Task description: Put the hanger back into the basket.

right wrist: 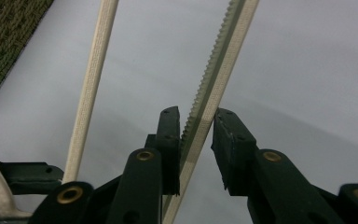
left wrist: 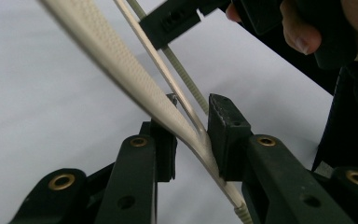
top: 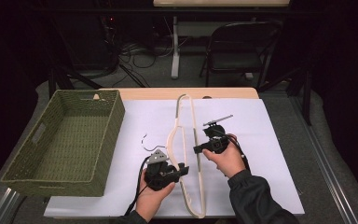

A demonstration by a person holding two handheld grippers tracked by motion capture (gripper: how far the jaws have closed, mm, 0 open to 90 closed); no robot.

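The cream hanger [top: 186,154] lies flat on the white table sheet [top: 270,154] between my two hands, hook [top: 146,140] pointing toward the green basket [top: 70,140]. My left gripper [left wrist: 193,126] has the shoulder arm between its jaws, pads right against it (looks pinched). My right gripper [right wrist: 196,133] straddles the notched bottom bar, jaws slightly spread, not clamping, probably steadying it for a lift. Both wrists are low, angled inward.

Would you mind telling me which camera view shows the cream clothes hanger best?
The high view: there the whole hanger lies on the white sheet, wire hook included. The left gripper view shows just a textured arm running between the tool's jaws; the right gripper view shows its notched bar between the jaws.
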